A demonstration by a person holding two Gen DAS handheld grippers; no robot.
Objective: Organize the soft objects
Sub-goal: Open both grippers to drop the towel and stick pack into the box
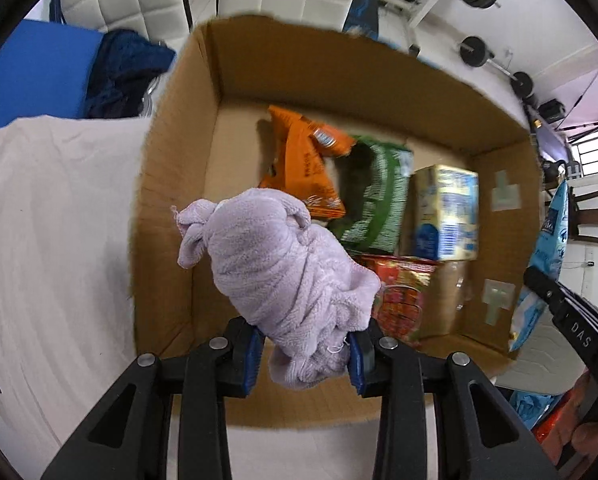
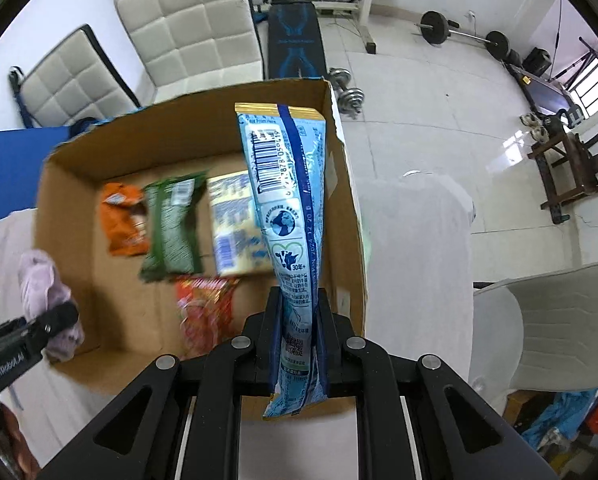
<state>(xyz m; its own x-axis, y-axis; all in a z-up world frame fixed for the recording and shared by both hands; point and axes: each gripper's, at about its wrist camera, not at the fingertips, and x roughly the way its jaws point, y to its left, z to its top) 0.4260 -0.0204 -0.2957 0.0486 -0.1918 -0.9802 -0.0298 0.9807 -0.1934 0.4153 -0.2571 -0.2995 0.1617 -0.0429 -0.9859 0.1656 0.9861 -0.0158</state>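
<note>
The room has a shiny white tile floor [image 2: 439, 92], and weights and a workout bench [image 2: 297, 46] stand at the far side. Two padded white cushions [image 2: 191, 30] lean near the wall.

A big brown cardboard box [image 1: 379, 80] sits open on a surface covered with a pale cloth [image 1: 51, 220]. The left gripper [image 1: 305, 354] hangs over the box's near left corner and points down. Its jaws are pinched tight on a soft purple towel [image 1: 275, 268]. The towel is bunched up in a lump with a little knot at its far end, and it sticks out past the blue pads [image 1: 255, 356].

The right gripper [image 2: 299, 344] is over the right side of the box and points down too. Its jaws are squeezed almost all the way together on a light blue packet [image 2: 285, 200]. The packet is long and flat. It has a barcode near the top and small round pictures lower down.

Inside the box lie four things. An orange bag [image 1: 299, 160] is at the far left. A green bag [image 1: 379, 196] is just beside it. A blue and yellow carton [image 1: 447, 216] is next to the green bag, on the right. A red bag [image 1: 399, 300] lies closer to the near side, below the green bag and the carton.

Left of the box there is a blue mat [image 1: 31, 76] with a dark blue cloth [image 1: 127, 76] heaped on its edge. In the right wrist view the purple towel and the left gripper show at the left edge of the box.
</note>
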